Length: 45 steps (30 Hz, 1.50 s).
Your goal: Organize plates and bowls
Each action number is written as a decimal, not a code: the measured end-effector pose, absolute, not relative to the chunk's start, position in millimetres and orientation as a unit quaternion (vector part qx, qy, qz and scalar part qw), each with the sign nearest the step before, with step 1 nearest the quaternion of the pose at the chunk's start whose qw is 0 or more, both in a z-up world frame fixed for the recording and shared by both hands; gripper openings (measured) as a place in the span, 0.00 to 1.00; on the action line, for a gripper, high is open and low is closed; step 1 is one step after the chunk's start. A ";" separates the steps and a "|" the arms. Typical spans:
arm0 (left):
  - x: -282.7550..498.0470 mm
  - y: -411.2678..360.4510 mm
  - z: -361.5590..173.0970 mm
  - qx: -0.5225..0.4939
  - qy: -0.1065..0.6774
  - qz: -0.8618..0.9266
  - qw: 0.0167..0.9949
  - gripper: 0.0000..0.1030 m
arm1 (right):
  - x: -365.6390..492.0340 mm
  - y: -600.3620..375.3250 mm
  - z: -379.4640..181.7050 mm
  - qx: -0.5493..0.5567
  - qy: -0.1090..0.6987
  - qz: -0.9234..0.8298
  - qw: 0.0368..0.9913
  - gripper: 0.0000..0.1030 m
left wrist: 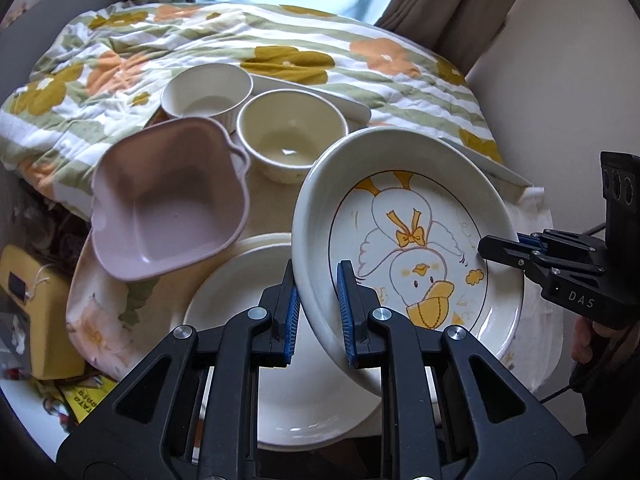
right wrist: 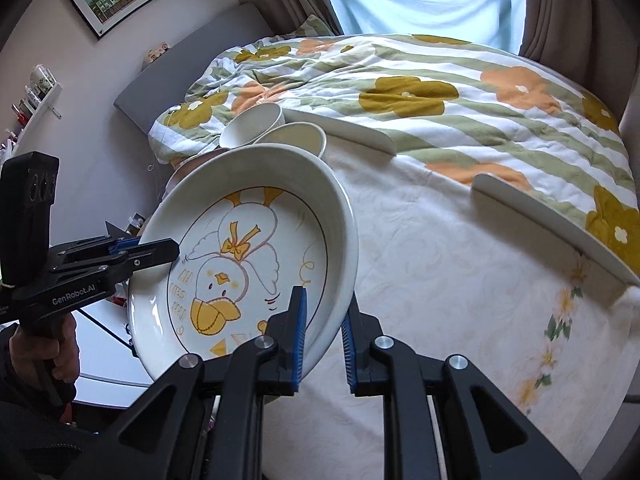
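The duck plate [left wrist: 408, 240] hangs tilted above the table's near edge, hiding part of the plain plate [left wrist: 240, 300] below. The left gripper [left wrist: 318, 308] clamps its left rim; the right gripper [right wrist: 324, 332] clamps the opposite rim. Beyond, the pink bowl [left wrist: 168, 200] leans, two cream bowls [left wrist: 290, 136] behind; open cloth [right wrist: 460, 260] lies rightward.

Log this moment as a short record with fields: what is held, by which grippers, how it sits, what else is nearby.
held item: duck plate, lifted and tilted
left gripper: fingers straddle the plate's near-left rim
right gripper: fingers straddle the opposite rim
below the plate: plain white plate
nearby bowls: pink bowl, tilted; two cream bowls behind it
surface: cloth-covered table
behind: floral quilt
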<state>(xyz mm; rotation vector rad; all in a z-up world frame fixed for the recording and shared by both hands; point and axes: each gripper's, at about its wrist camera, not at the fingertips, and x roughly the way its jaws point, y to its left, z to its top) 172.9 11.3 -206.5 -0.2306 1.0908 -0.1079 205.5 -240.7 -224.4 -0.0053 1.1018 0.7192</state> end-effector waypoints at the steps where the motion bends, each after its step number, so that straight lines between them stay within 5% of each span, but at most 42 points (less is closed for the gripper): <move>1: 168.0 17.6 -210.1 -0.107 0.522 -0.056 0.845 0.15 | 198.1 -236.2 -227.2 0.002 0.515 0.328 0.792 0.15; 20: 145.9 59.9 -288.3 -0.075 0.575 -0.113 0.807 0.15 | 129.8 -189.8 -267.7 0.023 0.551 0.225 0.803 0.15; 45: 138.7 18.3 -284.5 0.110 0.543 -0.019 0.833 0.15 | 121.5 -163.6 -271.0 -0.070 0.536 0.212 0.814 0.15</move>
